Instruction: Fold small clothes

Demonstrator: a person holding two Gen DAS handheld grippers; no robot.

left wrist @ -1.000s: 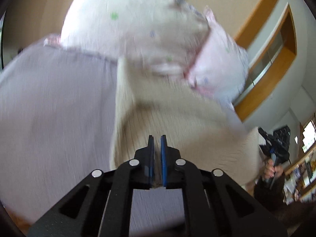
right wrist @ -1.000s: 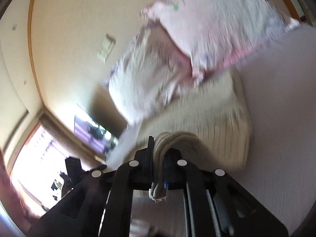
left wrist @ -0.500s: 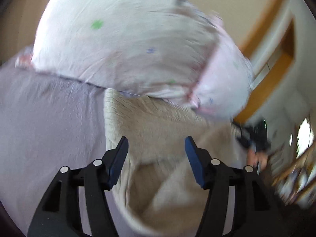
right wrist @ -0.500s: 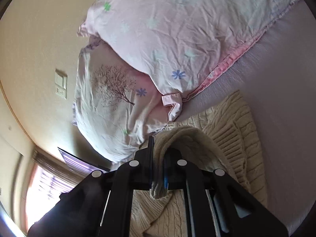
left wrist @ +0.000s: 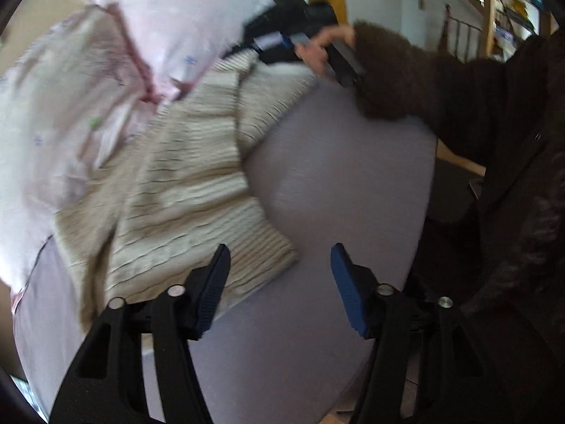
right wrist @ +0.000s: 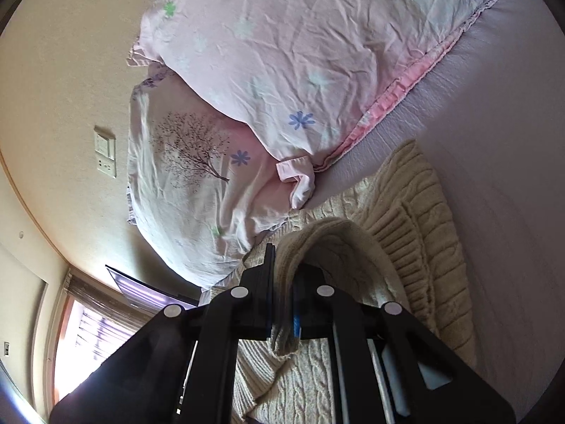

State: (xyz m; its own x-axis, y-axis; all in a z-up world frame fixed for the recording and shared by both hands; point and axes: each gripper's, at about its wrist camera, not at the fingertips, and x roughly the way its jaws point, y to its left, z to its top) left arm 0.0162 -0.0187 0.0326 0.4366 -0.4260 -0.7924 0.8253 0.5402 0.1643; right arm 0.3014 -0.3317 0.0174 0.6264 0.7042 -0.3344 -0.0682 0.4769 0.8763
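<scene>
A cream cable-knit sweater (left wrist: 183, 183) lies partly folded on the lavender bed sheet (left wrist: 335, 176), up against the pillows. My left gripper (left wrist: 279, 282) is open and empty, just off the sweater's near corner. My right gripper (right wrist: 282, 304) is shut on a fold of the sweater's ribbed edge (right wrist: 317, 243), with the rest of the sweater (right wrist: 416, 233) spread below it. In the left wrist view the right gripper (left wrist: 282, 39) shows at the sweater's far end, held by a hand in a dark fuzzy sleeve.
Two pink floral pillows (right wrist: 300, 53) lie against the beige wall, also in the left wrist view (left wrist: 70, 88). A wall switch (right wrist: 105, 155) and a window (right wrist: 95, 332) sit at the left. The bed's edge (left wrist: 423, 212) drops off at the right, by my dark-clothed body.
My left gripper opened, let go of the sweater and drew back toward its near corner. My right gripper stayed shut on the ribbed edge and settled closer to the pillows.
</scene>
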